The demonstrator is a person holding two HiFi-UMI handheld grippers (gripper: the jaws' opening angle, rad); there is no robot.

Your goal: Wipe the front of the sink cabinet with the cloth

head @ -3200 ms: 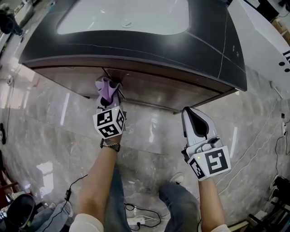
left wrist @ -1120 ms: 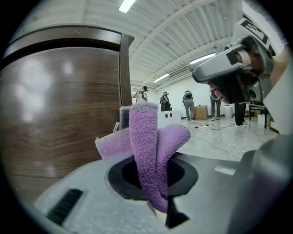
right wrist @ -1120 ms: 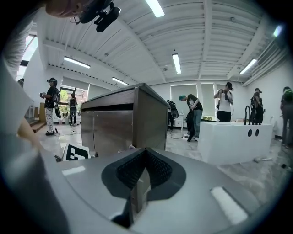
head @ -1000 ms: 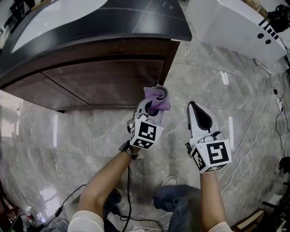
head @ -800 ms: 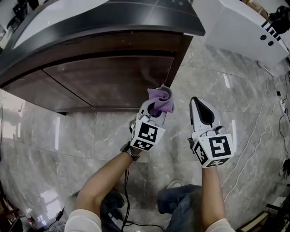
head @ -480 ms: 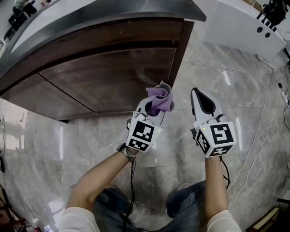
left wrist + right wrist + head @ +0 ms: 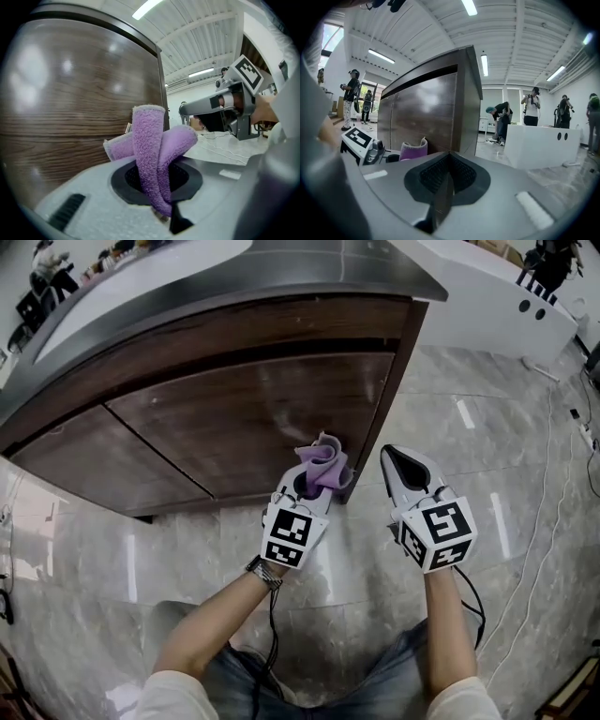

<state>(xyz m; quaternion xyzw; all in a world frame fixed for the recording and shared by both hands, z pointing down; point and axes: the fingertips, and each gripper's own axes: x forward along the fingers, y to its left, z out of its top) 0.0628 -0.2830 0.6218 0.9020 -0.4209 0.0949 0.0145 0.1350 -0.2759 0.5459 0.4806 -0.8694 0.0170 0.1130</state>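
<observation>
Head view: my left gripper (image 7: 312, 486) holds the purple cloth (image 7: 323, 463) at the cabinet front's (image 7: 234, 418) lower right corner, with my right gripper (image 7: 405, 465) beside it. Left gripper view: the jaws pinch the bunched cloth, and drag across the wood could pull it free. Right gripper view: jaws together, empty.

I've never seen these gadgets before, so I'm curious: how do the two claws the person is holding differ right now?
The left claw is shut on a purple cloth; the right claw is shut on nothing. The left claw sits by the lower right corner of the cabinet front, while the right claw hangs past that corner, over the floor. Both are pale grey and point the same way, forward.
</observation>
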